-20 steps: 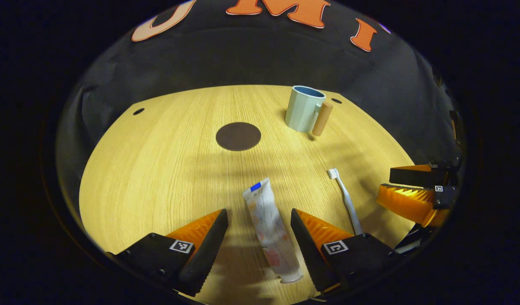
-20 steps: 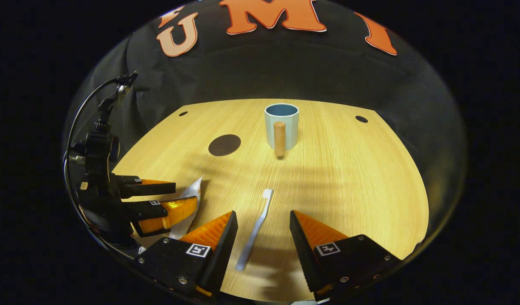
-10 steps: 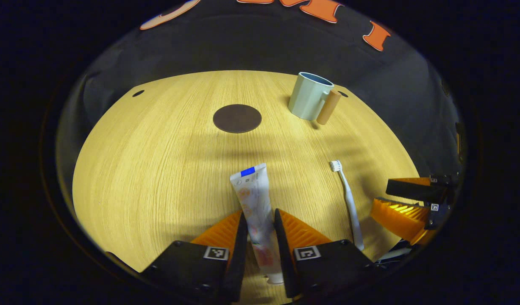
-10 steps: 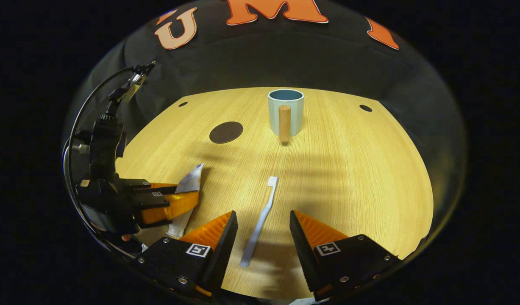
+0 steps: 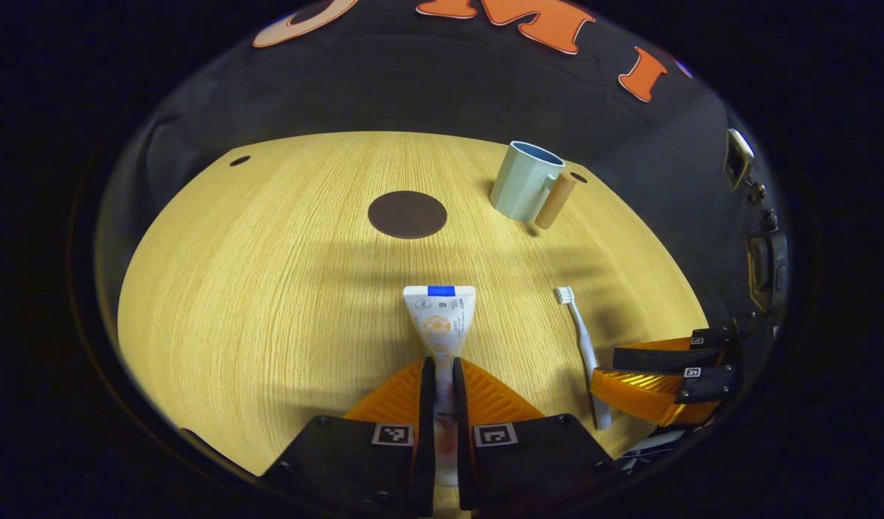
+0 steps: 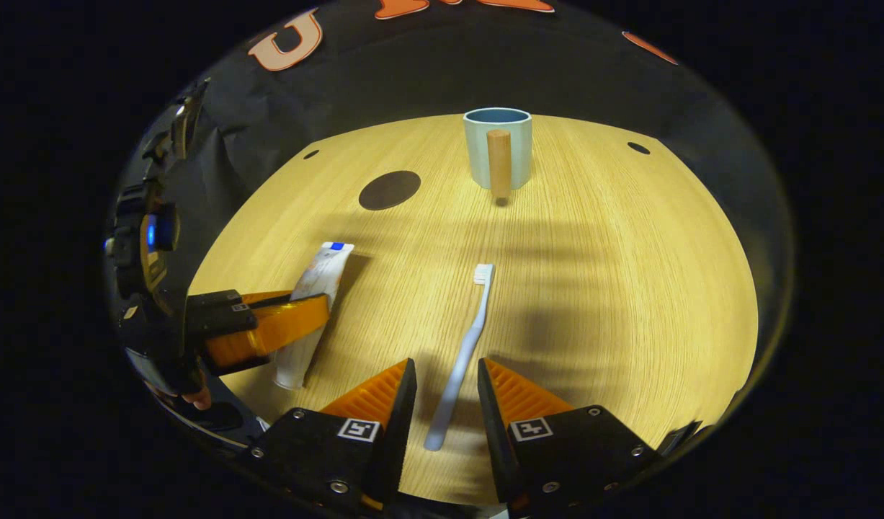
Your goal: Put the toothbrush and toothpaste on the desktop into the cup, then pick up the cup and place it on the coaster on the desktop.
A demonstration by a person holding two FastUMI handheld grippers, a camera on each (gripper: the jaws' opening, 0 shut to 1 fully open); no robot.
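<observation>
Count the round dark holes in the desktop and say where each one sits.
2. One hole sits near the far left edge, left of the coaster. The other hole sits near the far right edge, right of the cup. More may be hidden.

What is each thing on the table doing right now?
Toothpaste: clamped in the left gripper.
Toothbrush: flat on the table, between the right gripper's narrowed jaws, not clearly pinched.
Cup: upright, nothing seen inside.
Coaster: bare.
</observation>
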